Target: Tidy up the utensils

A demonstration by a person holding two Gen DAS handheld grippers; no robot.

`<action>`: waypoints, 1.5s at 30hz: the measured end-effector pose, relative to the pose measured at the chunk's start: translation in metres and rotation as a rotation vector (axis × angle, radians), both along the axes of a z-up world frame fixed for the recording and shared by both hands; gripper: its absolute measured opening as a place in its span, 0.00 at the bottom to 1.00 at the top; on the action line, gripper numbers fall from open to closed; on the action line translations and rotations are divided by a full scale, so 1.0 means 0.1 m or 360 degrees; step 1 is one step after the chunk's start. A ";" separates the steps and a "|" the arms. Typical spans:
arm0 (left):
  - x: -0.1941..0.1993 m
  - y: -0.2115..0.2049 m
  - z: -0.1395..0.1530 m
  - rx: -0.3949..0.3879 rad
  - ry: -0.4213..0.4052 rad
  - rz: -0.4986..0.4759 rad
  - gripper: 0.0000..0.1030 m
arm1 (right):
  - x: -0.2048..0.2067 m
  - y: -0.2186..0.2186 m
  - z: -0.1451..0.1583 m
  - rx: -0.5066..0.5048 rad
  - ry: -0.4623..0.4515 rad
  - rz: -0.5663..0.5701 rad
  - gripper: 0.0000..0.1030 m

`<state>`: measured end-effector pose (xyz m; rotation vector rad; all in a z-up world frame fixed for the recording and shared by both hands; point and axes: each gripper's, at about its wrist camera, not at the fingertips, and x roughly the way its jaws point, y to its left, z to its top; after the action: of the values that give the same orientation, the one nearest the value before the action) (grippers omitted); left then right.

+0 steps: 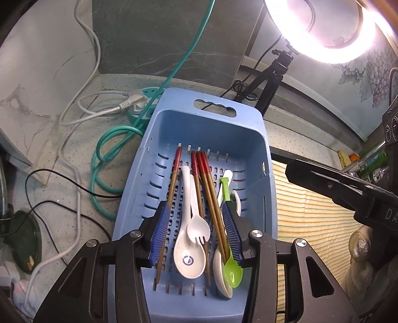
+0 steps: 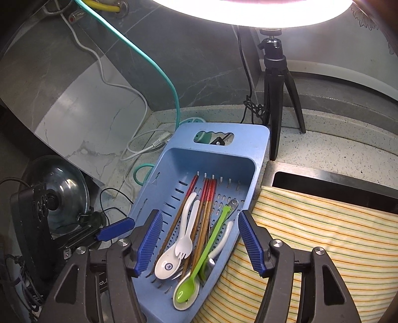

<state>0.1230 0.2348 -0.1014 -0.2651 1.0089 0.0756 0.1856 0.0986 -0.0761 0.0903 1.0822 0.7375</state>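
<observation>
Two views: both looked down into blue basket (image 1: pixel 258 154) (image 2: pixel 248 174) on speckled bench (image 1: pixel 281 134) (image 2: pixel 323 154).
Left view only: gloved hand (image 1: pixel 360 251) at rt edge, plus side of right tool's dark body.
Right view only: pot lid (image 2: pixel 62 188) at far left; left tool (image 2: pixel 117 229) seen from side w/ blue pad; sink edge behind striped cloth (image 1: pixel 311 218) (image 2: pixel 311 236).
Basket contents: red-tipped chopsticks (image 1: pixel 210 196) (image 2: pixel 206 206), white soup spoon (image 1: pixel 189 253) (image 2: pixel 169 263), white spork (image 1: pixel 197 223) (image 2: pixel 185 243), green spoon (image 1: pixel 230 261) (image 2: pixel 191 285), more white spoons under it. All lay lengthwise, handles toward far end.
Left tool (image 1: pixel 196 233): wide open over basket, nothing held; whether the blue pads touched the utensils beneath them, can't tell.
Right tool (image 2: pixel 199 241): wide open, empty, hovered above basket's near end; rt finger over cloth.
Background: ring light (image 1: pixel 323 29) (image 2: pixel 251 12) on tripod, teal hose (image 1: pixel 112 161) (image 2: pixel 154 67), white cords.
</observation>
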 end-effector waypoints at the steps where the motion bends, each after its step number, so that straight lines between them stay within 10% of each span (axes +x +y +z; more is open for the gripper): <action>1: -0.02 -0.02 0.01 0.0004 -0.0004 0.0004 0.44 | -0.01 -0.02 0.00 0.0001 0.0002 0.0002 0.58; 13: -0.28 -0.32 0.15 0.0130 -0.0033 0.0054 0.70 | -0.20 -0.38 0.15 -0.0023 -0.0087 0.0061 0.69; 45: -1.70 -0.95 0.96 0.0204 -0.0382 0.0255 0.76 | -1.24 -1.56 0.96 0.0013 -0.0492 0.0101 0.76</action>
<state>-0.0466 0.1399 -0.0053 -0.2312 0.7397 0.2478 0.0620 -0.0575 0.0201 -0.0504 0.7897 0.7843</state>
